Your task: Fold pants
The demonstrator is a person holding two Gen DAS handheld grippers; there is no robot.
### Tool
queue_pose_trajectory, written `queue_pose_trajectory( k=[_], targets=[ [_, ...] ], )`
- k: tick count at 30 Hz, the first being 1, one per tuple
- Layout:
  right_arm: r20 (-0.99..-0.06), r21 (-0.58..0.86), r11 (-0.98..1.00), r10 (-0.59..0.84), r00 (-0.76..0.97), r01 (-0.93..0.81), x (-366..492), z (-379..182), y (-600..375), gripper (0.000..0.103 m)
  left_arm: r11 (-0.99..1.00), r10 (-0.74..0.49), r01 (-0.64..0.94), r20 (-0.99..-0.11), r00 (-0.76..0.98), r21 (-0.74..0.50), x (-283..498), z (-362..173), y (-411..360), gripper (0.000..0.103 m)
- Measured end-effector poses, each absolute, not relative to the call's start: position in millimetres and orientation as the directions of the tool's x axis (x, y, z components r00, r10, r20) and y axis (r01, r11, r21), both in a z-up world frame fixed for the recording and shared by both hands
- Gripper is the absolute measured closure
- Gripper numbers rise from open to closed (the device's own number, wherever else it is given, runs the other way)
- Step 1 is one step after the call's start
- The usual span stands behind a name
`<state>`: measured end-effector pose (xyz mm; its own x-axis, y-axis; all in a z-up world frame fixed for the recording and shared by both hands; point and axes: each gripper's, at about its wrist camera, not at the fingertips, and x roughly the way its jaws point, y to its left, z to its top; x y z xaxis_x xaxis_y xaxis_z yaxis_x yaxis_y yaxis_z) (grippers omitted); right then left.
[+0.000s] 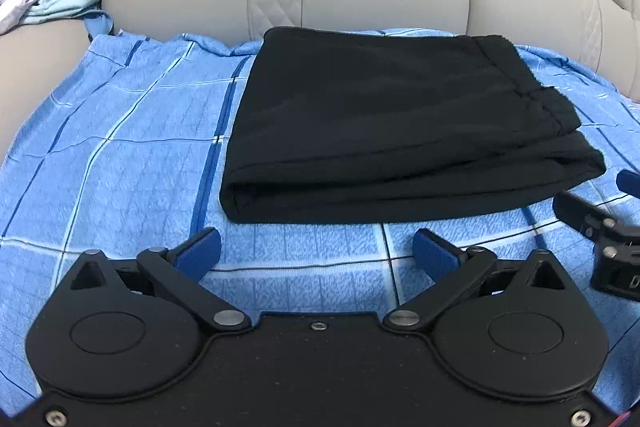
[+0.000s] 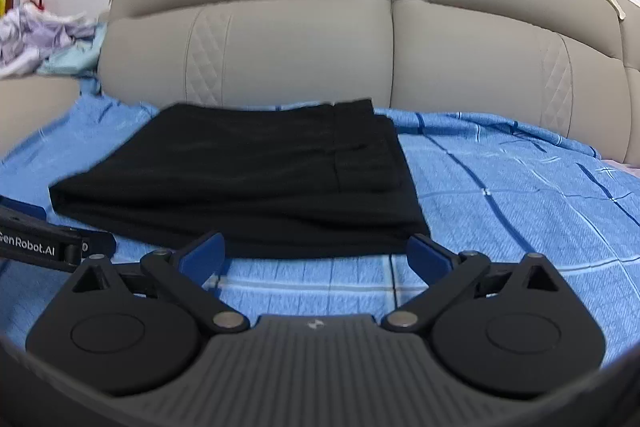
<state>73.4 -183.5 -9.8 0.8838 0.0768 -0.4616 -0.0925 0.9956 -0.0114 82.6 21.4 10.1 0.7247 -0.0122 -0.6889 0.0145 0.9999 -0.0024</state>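
The black fabric pants [image 1: 392,123], folded into a compact rectangle, lie mid-frame on the blue checked quilted sheet [image 1: 120,147], just ahead of both spread, empty grippers: left gripper [image 1: 316,251], right gripper [image 2: 316,253]. Neither looks clearly nearer; the long axis runs across frame.

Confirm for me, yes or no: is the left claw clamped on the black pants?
No. The left claw is open over the blue checked bedsheet, short of the folded black pants.
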Motion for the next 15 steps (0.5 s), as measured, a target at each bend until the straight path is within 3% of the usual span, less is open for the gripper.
queue_pose_trajectory(
  k=[15],
  targets=[
    [-0.478, -0.022, 0.994, 0.080, 0.875, -0.103, 77, -31, -169, 0.000, 1.000, -0.003, 0.003, -0.683, 0.731, -0.001, 84, 9, 17, 0.000]
  ],
)
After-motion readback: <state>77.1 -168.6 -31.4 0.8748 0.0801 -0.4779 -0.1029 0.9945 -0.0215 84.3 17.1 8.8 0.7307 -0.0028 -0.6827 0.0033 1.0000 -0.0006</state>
